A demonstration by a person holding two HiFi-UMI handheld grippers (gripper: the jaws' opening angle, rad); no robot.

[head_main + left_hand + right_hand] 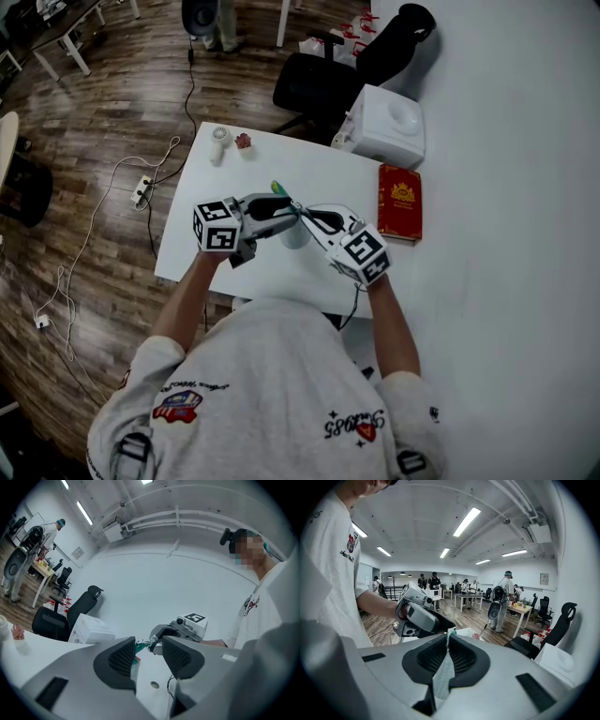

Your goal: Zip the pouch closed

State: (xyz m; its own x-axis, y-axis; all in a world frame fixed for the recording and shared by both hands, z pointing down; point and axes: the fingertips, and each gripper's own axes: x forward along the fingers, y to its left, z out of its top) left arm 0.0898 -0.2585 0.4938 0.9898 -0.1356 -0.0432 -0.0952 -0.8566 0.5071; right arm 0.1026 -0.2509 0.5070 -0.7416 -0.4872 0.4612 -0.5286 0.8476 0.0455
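Right tongs [447, 645]: clenched on a fold of the pale pouch [442, 679], its fabric pinched flat between the two pads and held above the white tabletop [192, 253]. Left tongs [149, 654]: jaws standing apart and gripping nothing, facing the right tongs nearly tip to tip, with the pouch's green-trimmed end showing in the gap close to one pad. On the tabletop to the outer side of the right tongs lies a red book [400, 202], and farther off, past the book, stands a white box [387, 125].
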